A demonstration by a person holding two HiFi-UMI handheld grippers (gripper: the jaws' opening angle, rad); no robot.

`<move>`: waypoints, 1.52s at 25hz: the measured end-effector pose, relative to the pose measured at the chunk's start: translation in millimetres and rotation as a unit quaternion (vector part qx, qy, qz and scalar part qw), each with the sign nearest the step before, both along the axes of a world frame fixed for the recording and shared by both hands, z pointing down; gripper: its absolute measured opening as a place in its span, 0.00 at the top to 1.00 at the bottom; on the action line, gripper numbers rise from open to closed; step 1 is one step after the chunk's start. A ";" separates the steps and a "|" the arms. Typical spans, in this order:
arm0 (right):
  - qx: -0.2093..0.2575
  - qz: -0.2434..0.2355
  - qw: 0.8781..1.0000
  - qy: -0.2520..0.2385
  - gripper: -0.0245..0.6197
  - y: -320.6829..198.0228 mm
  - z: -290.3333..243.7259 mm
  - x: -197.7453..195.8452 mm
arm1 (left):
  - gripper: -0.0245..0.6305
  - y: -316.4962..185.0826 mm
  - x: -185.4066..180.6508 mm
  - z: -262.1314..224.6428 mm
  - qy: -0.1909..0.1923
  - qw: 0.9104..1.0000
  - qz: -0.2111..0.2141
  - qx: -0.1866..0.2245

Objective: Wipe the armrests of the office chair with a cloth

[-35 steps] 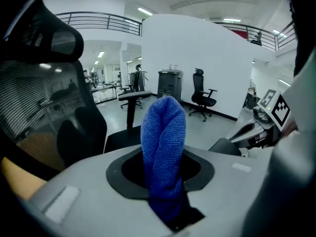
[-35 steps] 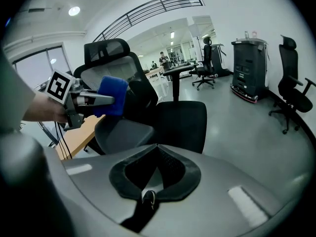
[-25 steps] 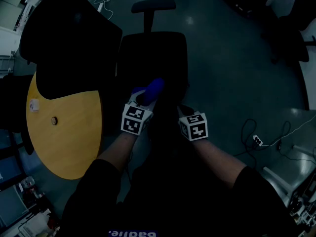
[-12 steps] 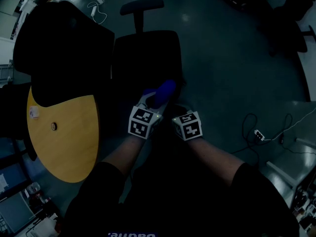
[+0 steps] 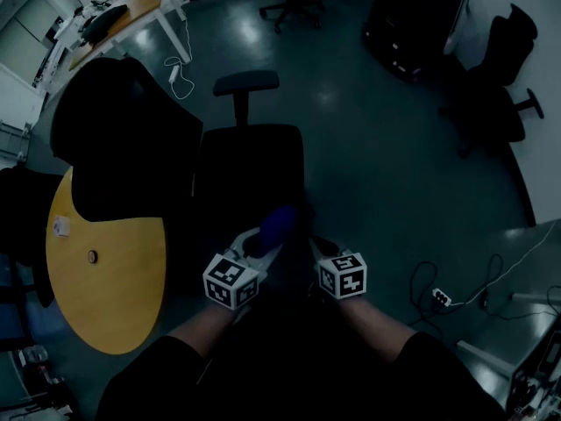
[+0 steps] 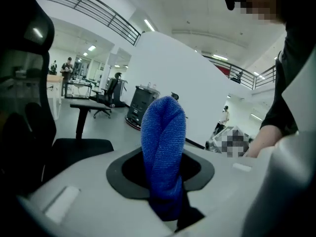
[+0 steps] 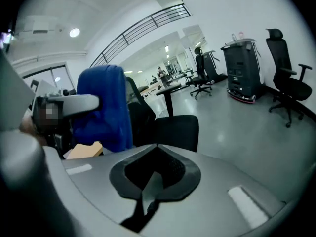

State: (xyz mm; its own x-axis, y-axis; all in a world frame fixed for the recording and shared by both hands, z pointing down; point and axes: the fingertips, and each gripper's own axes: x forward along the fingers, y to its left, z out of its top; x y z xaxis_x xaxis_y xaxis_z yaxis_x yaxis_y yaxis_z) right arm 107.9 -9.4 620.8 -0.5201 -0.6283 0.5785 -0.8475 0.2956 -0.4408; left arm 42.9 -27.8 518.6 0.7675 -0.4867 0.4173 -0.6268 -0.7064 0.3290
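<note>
Head view is looking steeply down on us while we are holding both grippers side by side at 6 o'clock of the black office chair seat (image 5: pixel 250 169). Our left gripper (image 5: pixel 257 246) is clamping a rolled blue microfibre cloth (image 5: pixel 278 224). Its fingers are squeezing the roll's lower end, and the rest is sticking out past them toward 12 o'clock. The cloth is lying over the seat's near edge in this view, though we cannot tell whether it is touching the chair. Our right gripper (image 5: pixel 319 247) is sitting just beside the cloth at its 3 o'clock, fingers pressed together and gripping nothing. A black T-shaped armrest (image 5: pixel 247 83) is standing at 12 o'clock of the seat, well apart from the cloth. A round yellow-topped desk (image 5: pixel 105 270) is lying at 9 o'clock of the grippers.
</note>
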 end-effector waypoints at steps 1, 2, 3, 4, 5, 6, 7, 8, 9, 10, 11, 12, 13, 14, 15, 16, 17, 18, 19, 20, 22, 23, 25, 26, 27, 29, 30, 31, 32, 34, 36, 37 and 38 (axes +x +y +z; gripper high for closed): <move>0.008 0.008 1.000 -0.006 0.96 2.1 -8.9 12.7 | 0.75 -1.8 -10.3 -14.5 0.006 1.000 -0.021 0.011; 0.013 0.017 1.000 -0.011 0.96 3.5 -16.2 24.1 | 0.75 -5.1 -22.7 -29.4 0.011 0.999 -0.043 0.023; 0.017 0.026 0.999 -0.015 0.96 3.9 -21.1 34.2 | 0.75 -10.1 -36.9 -43.6 0.016 0.997 -0.067 0.037; 0.018 0.034 0.999 -0.018 0.96 3.5 -23.4 42.6 | 0.75 -16.5 -52.3 -55.9 0.020 0.994 -0.092 0.049; 0.017 0.042 0.999 -0.021 0.96 2.7 -23.7 49.2 | 0.75 -23.7 -68.4 -65.6 0.023 0.991 -0.115 0.060; 0.013 0.050 0.998 -0.024 0.96 1.7 -23.1 53.8 | 0.75 -31.4 -84.9 -72.6 0.023 0.988 -0.136 0.069; 0.009 0.056 0.998 -0.026 0.96 0.5 -22.9 56.5 | 0.75 -39.3 -101.2 -77.3 0.022 0.985 -0.154 0.075; 0.007 0.062 0.998 -0.027 0.96 -0.9 -23.7 57.9 | 0.75 -47.2 -116.9 -80.4 0.021 0.982 -0.169 0.079; 0.007 0.066 0.997 -0.026 0.96 -2.9 -25.6 58.3 | 0.75 -55.3 -131.7 -82.6 0.019 0.980 -0.181 0.082; 0.008 0.070 0.997 -0.023 0.96 -5.8 -27.9 57.8 | 0.75 -64.0 -145.5 -84.3 0.018 0.978 -0.191 0.086; 0.009 0.073 0.997 -0.018 0.96 -9.8 -29.7 56.7 | 0.75 -73.5 -158.1 -85.8 0.019 0.976 -0.199 0.089; 0.010 0.078 0.997 -0.012 0.96 -14.9 -30.8 55.0 | 0.75 -84.1 -169.4 -87.4 0.020 0.974 -0.205 0.094; 0.011 0.083 0.996 -0.007 0.96 -21.2 -31.8 52.7 | 0.75 -96.1 -179.3 -89.0 0.021 0.973 -0.207 0.100; 0.011 0.090 0.996 -0.002 0.96 -28.2 -33.0 49.6 | 0.75 -109.1 -188.0 -90.2 0.020 0.973 -0.206 0.105; 0.010 0.098 0.995 0.002 0.96 -35.4 -34.8 45.5 | 0.75 -122.7 -195.8 -90.8 0.017 0.973 -0.204 0.111; 0.010 0.107 0.994 0.005 0.96 -42.5 -37.3 39.9 | 0.75 -136.6 -203.2 -91.0 0.013 0.973 -0.200 0.115; 0.011 0.116 0.993 0.008 0.96 -49.6 -40.8 32.5 | 0.75 -150.7 -210.6 -91.6 0.009 0.973 -0.195 0.120; 0.013 0.124 0.992 0.011 0.96 -57.2 -44.6 23.5 | 0.75 -164.7 -217.8 -92.7 0.005 0.974 -0.190 0.124; 0.014 0.131 0.991 0.015 0.96 -65.4 -48.6 13.4 | 0.75 -178.6 -224.9 -94.3 0.004 0.975 -0.183 0.129; 0.016 0.137 0.990 0.019 0.96 -74.0 -52.8 3.0 | 0.75 -191.8 -231.4 -96.1 0.003 0.975 -0.176 0.132; 0.022 0.149 0.988 0.028 0.96 -90.8 -63.8 -16.2 | 0.75 -215.2 -241.2 -99.7 0.005 0.977 -0.163 0.135; 0.026 0.154 0.987 0.033 0.96 -98.8 -70.5 -24.0 | 0.75 -225.4 -244.2 -101.2 0.008 0.978 -0.157 0.135; 0.038 0.162 0.985 0.041 0.95 -116.6 -83.2 -36.1 | 0.75 -246.1 -247.5 -102.6 0.013 0.980 -0.146 0.136; 0.043 0.165 0.984 0.043 0.96 -126.0 -87.6 -40.8 | 0.75 -257.2 -248.8 -101.7 0.013 0.980 -0.142 0.137; 0.045 0.167 0.984 0.045 0.96 -134.5 -90.2 -44.8 | 0.75 -268.2 -250.5 -98.9 0.013 0.980 -0.141 0.137; 0.045 0.167 0.984 0.051 0.95 -146.9 -92.2 -50.1 | 0.75 -286.7 -255.0 -89.3 0.014 0.981 -0.143 0.130; 0.045 0.165 0.984 0.055 0.95 -152.5 -93.1 -50.7 | 0.75 -294.4 -257.1 -84.4 0.015 0.981 -0.146 0.124; 0.045 0.163 0.984 0.059 0.95 -159.2 -93.7 -49.5 | 0.75 -301.7 -258.6 -80.1 0.016 0.981 -0.150 0.119; 0.047 0.161 0.984 0.063 0.95 -167.3 -93.7 -46.5 | 0.75 -309.0 -259.1 -76.4 0.015 0.981 -0.154 0.114; 0.049 0.157 0.984 0.065 0.95 -187.5 -92.1 -37.0 | 0.75 -323.6 -256.6 -69.7 0.010 0.981 -0.160 0.109; 0.054 0.147 0.985 0.068 0.95 -212.6 -89.2 -26.5 | 0.75 -338.4 -251.9 -63.3 0.000 0.981 -0.165 0.107; 0.057 0.139 0.986 0.070 0.95 -226.8 -87.1 -21.9 | 0.75 -346.2 -249.8 -59.6 -0.007 0.980 -0.167 0.106; 0.060 0.130 0.987 0.072 0.95 -241.6 -84.2 -17.8 | 0.75 -354.0 -248.2 -55.2 -0.013 0.980 -0.170 0.104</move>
